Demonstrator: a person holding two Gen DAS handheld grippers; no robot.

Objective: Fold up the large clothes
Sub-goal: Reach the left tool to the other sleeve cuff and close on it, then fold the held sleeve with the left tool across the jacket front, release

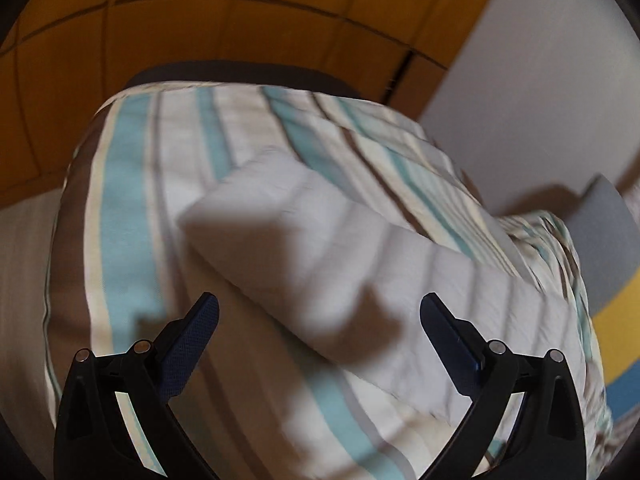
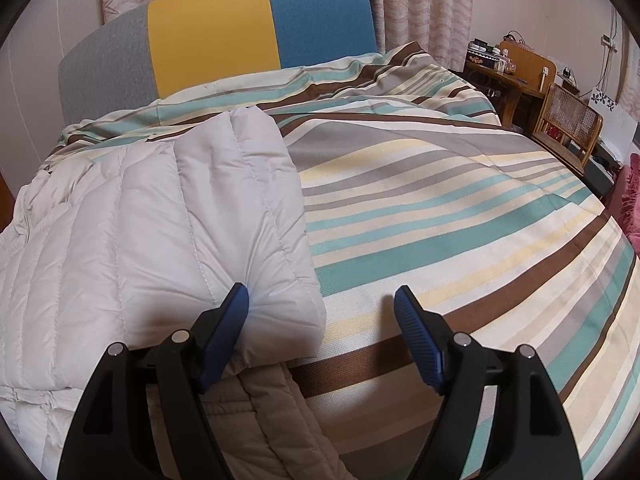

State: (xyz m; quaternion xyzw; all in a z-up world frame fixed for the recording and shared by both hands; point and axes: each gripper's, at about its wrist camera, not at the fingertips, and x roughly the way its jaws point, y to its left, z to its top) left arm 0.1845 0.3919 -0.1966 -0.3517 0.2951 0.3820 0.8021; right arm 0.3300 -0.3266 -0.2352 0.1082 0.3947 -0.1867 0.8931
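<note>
White quilted jacket (image 2: 168, 216) folded on striped bedspread (image 2: 460, 208); no containers.

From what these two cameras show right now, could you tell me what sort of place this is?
Most likely a bedroom in a home. A bed with a striped cover and a grey, yellow and blue headboard fills the view, curtains hang behind it, and a white quilted jacket lies on the bed.
</note>
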